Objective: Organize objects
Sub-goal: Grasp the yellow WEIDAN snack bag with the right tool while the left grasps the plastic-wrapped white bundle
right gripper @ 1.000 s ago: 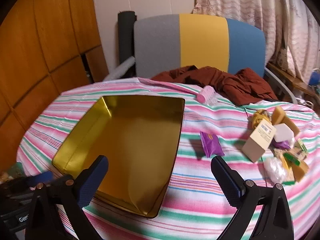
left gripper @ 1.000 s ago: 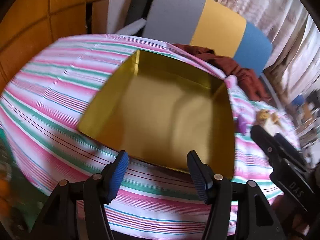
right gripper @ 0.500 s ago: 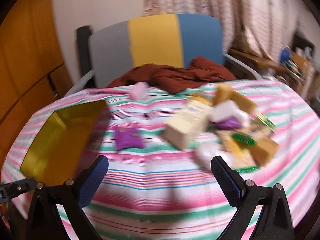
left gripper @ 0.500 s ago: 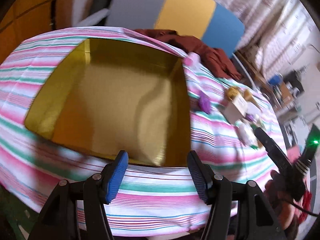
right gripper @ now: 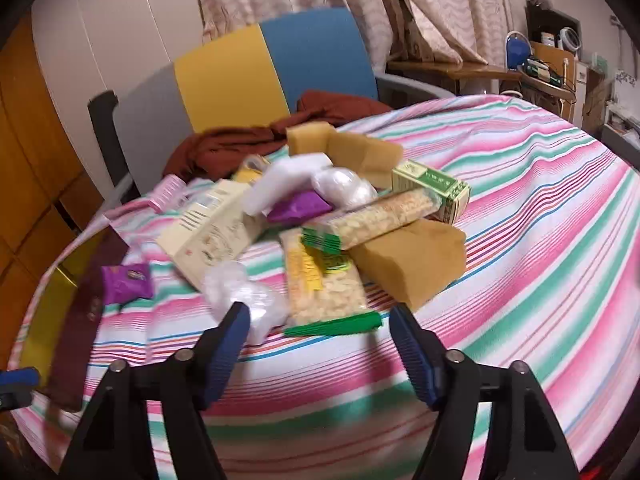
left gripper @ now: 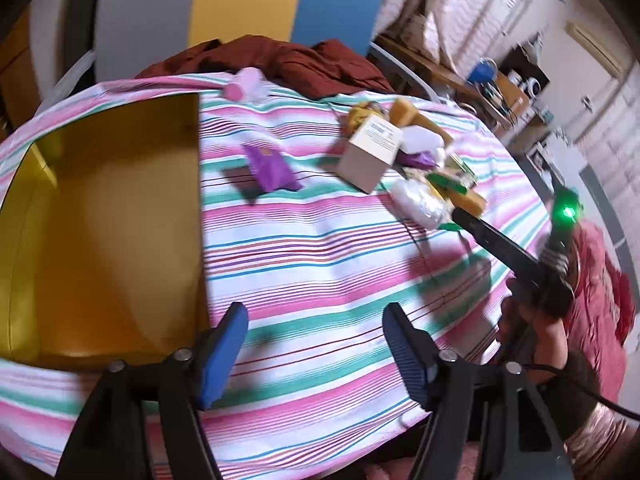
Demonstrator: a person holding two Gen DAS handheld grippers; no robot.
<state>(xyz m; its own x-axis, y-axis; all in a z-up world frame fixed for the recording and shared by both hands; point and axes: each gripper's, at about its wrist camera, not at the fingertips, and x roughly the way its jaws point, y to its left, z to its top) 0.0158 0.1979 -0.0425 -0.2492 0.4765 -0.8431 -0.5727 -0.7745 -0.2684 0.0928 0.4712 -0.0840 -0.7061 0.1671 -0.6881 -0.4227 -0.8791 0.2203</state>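
Striped bench [left gripper: 320, 248] carries a gold tin [left gripper: 100, 240]; snack packets [right gripper: 332, 240] lie right of it; both grippers' fingers [left gripper: 220, 344] [right gripper: 224, 348] gape wide, empty.

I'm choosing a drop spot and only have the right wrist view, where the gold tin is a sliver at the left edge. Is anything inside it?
Observer: No. The left wrist view shows the gold tin open, with a bare bottom.
Operator: Is the lone purple packet touching it?
Observer: No. The purple packet lies on the striped cloth, apart from the tin's right wall.
Operator: What is the left gripper doing?
Observer: The left gripper is open and holds nothing, over the cloth just right of the tin's near corner.
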